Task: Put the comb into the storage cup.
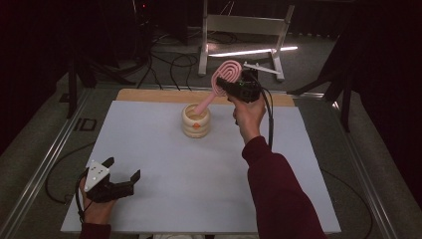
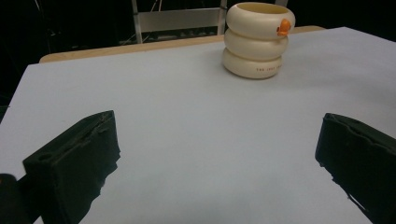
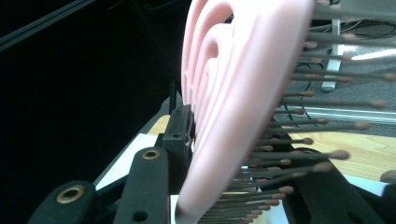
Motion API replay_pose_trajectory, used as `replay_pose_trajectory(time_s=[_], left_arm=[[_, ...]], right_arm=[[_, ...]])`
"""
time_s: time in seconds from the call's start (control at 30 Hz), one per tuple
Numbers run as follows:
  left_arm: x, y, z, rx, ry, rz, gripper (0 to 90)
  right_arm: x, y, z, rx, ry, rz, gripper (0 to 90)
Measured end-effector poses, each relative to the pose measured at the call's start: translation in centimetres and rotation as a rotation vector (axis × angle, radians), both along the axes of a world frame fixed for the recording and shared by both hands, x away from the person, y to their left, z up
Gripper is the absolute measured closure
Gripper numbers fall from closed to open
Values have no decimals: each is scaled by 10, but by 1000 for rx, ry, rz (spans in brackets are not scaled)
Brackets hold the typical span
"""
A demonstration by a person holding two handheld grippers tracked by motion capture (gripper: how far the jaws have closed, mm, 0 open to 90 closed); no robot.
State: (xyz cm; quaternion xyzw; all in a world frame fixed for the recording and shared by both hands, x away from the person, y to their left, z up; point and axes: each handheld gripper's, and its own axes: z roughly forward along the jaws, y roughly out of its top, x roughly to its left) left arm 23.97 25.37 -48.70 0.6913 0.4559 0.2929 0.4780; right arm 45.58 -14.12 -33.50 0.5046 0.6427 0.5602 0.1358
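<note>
With the right gripper [image 1: 234, 88] clamped on the pink hairbrush [image 1: 225, 74], whose handle dips into the cream cup [image 1: 196, 121] mid-desk, keep it upright when lowering; left gripper [image 1: 122, 172] idles open.

The tabletop [image 1: 164, 164] is covered by a pale grey-white sheet, with a strip of bare light wood [image 1: 149, 95] showing along its far edge, beyond the raised right claw [image 1: 224, 85]. Metal rails [image 1: 45, 164] frame the sides, one running just outside the left claw [image 1: 122, 172]. Past the far edge lies a grey carpeted floor [image 1: 169, 64] strewn with black cables [image 1: 171, 62]. A white metal stand [image 1: 244, 30] rises behind the right claw, and a bright bar of light [image 1: 254, 51] glows on the floor at its feet. Dark curtains [image 1: 30, 50] close off the room on both sides.
</note>
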Motion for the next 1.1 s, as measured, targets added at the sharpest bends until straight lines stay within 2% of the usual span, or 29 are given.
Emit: replay_pose_trajectory(time_s=[1.1], left_arm=[[-1, 0, 1, -12, 0, -4, 3]], right_arm=[[10, 2, -15, -19, -3, -55, 638]])
